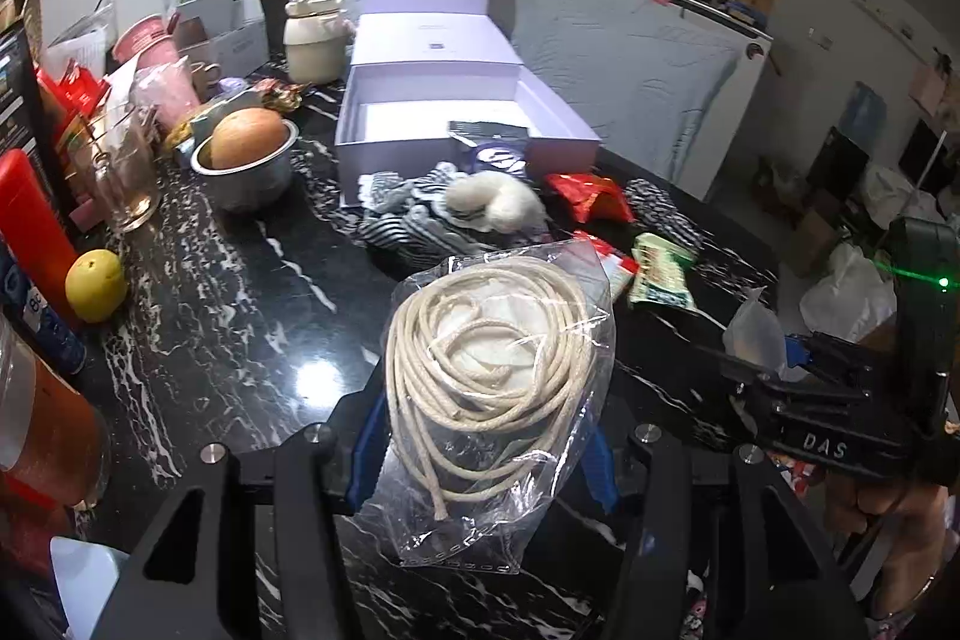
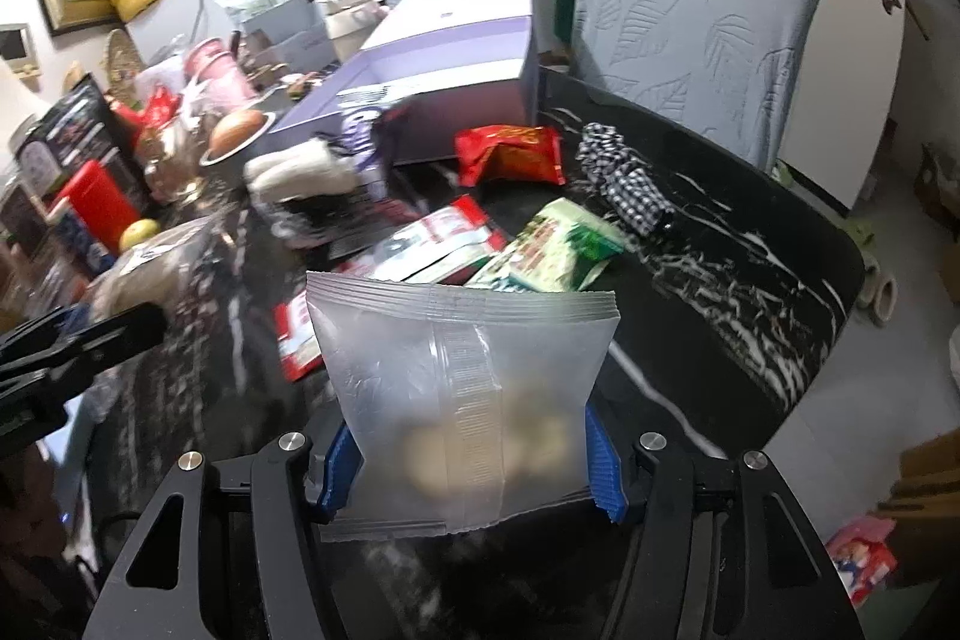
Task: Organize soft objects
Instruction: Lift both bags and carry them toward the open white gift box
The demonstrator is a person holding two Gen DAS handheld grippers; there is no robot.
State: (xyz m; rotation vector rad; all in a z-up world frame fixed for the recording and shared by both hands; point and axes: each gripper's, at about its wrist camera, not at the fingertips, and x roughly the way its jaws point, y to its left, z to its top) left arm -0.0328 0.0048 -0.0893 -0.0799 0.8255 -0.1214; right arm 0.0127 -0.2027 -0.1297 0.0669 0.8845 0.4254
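Note:
My left gripper (image 1: 483,454) is shut on a clear plastic bag of coiled cream rope (image 1: 492,364), held above the black marble table (image 1: 240,292). My right gripper (image 2: 474,466) is shut on a frosted snack pouch (image 2: 456,388) with round pale pieces inside; it also shows at the right of the left wrist view (image 1: 756,334). An open lilac box (image 1: 456,112) stands at the back of the table, also in the right wrist view (image 2: 456,58). In front of it lie striped socks (image 1: 408,214) and a white fluffy item (image 1: 498,205).
A red snack bag (image 2: 510,154), a green packet (image 2: 552,244), a red-white packet (image 2: 438,244) and checked cloth (image 2: 630,178) lie on the table. A steel bowl with a round fruit (image 1: 246,154), a glass (image 1: 126,178), a yellow fruit (image 1: 96,283) and clutter fill the left side. A covered chair (image 2: 696,34) stands behind.

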